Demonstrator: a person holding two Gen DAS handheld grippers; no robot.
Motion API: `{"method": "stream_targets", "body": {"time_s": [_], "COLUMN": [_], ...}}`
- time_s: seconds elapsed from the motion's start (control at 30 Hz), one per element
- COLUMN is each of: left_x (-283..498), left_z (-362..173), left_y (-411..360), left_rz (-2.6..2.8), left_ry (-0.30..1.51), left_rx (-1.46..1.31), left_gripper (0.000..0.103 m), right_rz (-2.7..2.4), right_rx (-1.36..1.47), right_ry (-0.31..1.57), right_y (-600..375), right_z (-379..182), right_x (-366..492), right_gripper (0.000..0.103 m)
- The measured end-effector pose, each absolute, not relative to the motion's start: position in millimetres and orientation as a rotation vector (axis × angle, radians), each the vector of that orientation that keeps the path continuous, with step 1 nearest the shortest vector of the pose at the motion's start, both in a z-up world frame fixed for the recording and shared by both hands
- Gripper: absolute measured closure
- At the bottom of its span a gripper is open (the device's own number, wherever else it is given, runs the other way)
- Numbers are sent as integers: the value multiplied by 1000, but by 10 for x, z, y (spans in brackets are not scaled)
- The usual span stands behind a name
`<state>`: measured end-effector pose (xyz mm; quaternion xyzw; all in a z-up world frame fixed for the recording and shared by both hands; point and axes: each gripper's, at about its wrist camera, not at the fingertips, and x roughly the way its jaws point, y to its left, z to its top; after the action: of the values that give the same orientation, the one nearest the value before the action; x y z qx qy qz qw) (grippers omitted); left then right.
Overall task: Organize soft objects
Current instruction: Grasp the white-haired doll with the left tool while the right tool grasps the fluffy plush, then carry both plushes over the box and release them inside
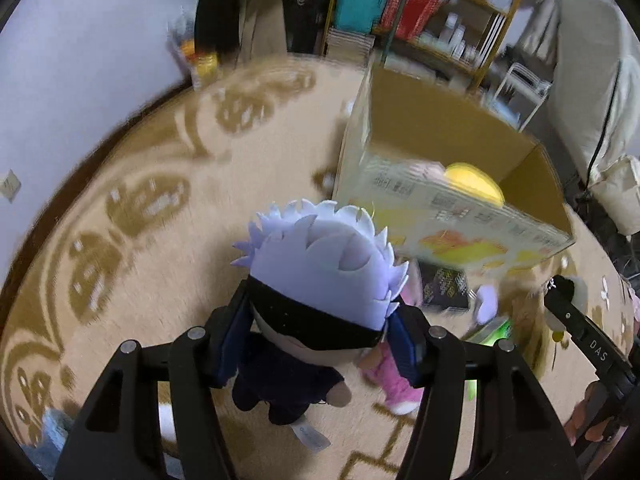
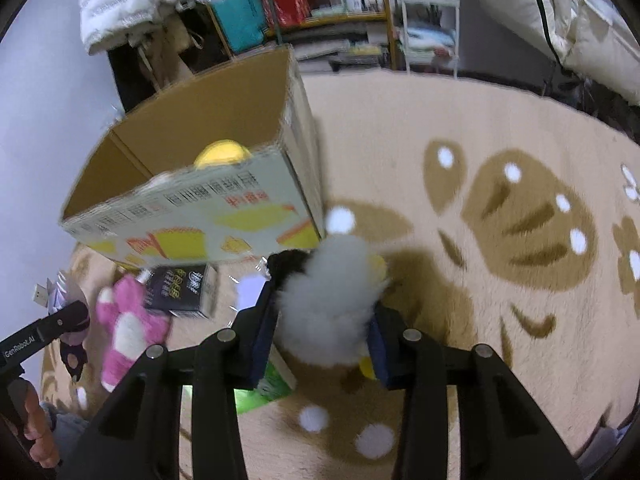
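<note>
My left gripper (image 1: 320, 340) is shut on a plush doll (image 1: 320, 264) with spiky lilac-white hair, a black blindfold and dark clothes, held above the rug. My right gripper (image 2: 320, 332) is shut on a fluffy white plush (image 2: 328, 304) with yellow parts and a black tuft. An open cardboard box (image 1: 452, 128) stands ahead and shows in the right wrist view (image 2: 200, 120) too. A yellow soft toy (image 1: 476, 182) lies inside it, also seen in the right wrist view (image 2: 222, 154). A pink plush (image 2: 124, 320) lies on the rug; in the left wrist view (image 1: 394, 376) it lies behind the doll.
A beige patterned rug (image 2: 500, 140) covers the floor. A dark printed packet (image 2: 180, 292) and a green item (image 2: 272, 384) lie near the box. Wooden shelves (image 1: 436, 12) with goods, a white rack (image 2: 430, 24) and white bedding (image 2: 560, 20) stand behind. A wall (image 1: 80, 60) is at the left.
</note>
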<state>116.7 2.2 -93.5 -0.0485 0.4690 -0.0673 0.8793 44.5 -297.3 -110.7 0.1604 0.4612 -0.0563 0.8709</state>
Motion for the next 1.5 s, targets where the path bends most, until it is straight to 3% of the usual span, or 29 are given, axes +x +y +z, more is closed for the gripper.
{"method": "stream_targets", "body": {"time_s": [0.27, 0.73, 1.13, 1.5], "left_x": [982, 1088, 1452, 1547], "left_z": [-434, 82, -46, -395], "left_y": [-85, -217, -558, -898], "left_rz": [-166, -216, -230, -279], "left_ry": [669, 465, 476, 541], "left_rx": [-32, -19, 30, 141], "left_gripper": [42, 42, 42, 41], "right_rz": [-87, 54, 99, 123], "right_rx": [313, 252, 159, 191], "right_ry": [766, 550, 486, 649], "right_y": [-2960, -2812, -2755, -2800], "right_z": [-694, -43, 34, -388], "right_x": [390, 411, 740, 1100], "right_gripper": [60, 60, 60, 59]}}
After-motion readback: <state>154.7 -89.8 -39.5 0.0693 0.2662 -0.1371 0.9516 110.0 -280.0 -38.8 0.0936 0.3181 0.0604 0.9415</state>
